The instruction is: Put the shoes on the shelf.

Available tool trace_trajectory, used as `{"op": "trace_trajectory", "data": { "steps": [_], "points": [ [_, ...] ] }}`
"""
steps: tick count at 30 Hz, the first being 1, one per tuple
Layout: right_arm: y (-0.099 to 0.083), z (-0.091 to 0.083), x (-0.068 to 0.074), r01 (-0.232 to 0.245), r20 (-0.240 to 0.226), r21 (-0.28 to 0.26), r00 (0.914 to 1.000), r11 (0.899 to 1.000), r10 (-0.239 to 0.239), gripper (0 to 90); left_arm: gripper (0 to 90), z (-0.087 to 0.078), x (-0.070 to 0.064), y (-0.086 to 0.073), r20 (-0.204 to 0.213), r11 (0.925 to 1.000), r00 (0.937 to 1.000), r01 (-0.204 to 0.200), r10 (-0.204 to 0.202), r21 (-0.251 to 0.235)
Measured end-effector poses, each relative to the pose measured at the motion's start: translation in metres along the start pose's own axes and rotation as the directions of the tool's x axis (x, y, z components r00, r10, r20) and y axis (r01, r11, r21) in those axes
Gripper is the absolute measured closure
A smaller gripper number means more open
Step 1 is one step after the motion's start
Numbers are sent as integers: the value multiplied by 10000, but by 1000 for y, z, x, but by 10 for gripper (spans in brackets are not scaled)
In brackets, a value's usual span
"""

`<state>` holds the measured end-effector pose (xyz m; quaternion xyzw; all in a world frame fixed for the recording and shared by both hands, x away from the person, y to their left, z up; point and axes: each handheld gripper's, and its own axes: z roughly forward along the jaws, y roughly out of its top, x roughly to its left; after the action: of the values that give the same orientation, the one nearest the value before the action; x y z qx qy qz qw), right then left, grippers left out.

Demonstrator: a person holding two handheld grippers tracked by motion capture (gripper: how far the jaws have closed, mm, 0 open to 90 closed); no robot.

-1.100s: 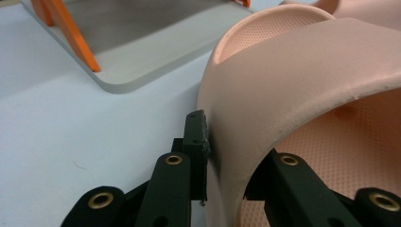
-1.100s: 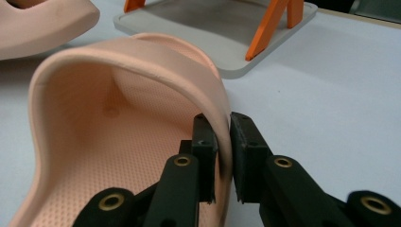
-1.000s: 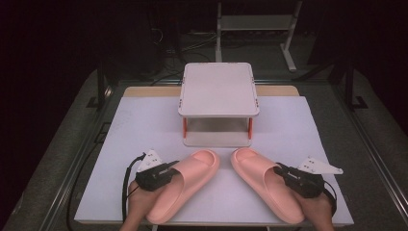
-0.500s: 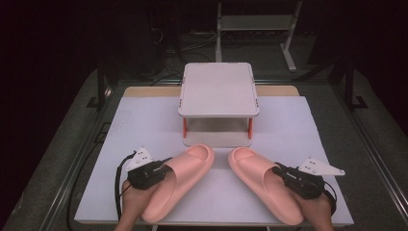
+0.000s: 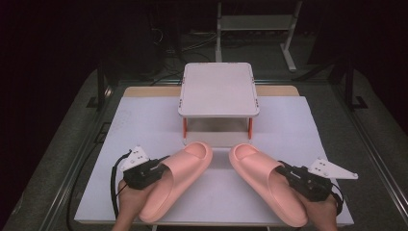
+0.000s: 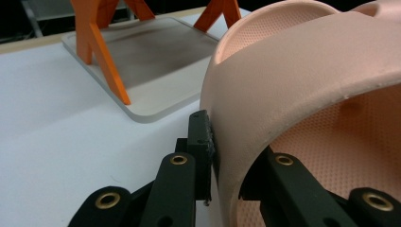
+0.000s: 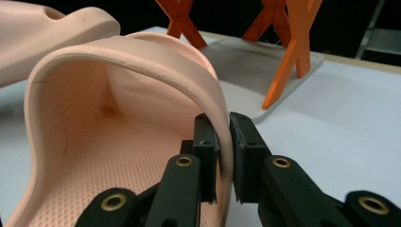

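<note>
Heels of both slippers are cut off at the bottom edge up top, with the hands covering part of them too. Left claw is pinched tight on the strap wall of the left slipper, one jaw inside, one outside. Right claw is closed the same way on the right slipper's strap edge. Both slippers sit on the white table, toes pointing at the little shelf, just in front of it.

Left gripper is drawing back toward the near table edge, dragging the left slipper with it and swinging its heel outward. Right slipper, in the right gripper, is edging slightly leftward.
</note>
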<state>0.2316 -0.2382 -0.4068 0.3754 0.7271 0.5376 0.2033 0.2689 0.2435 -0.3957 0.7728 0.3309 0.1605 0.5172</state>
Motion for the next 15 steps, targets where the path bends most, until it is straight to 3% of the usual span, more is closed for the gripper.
{"op": "trace_trajectory", "data": {
  "steps": [3,11,15],
  "points": [
    [5,-4,0,-115,-143,-149,9998,9998,113,813,788,-4,1,3,20,9999,10000,23,-23,-138],
    [22,-12,-1,123,-362,5,9993,9999,-123,812,788,-7,1,10,-29,9998,10000,15,-16,-200],
    [35,-17,-2,292,-432,74,9987,9995,-288,812,788,-9,1,22,-3,9997,9998,-212,212,-81]
  ]
}}
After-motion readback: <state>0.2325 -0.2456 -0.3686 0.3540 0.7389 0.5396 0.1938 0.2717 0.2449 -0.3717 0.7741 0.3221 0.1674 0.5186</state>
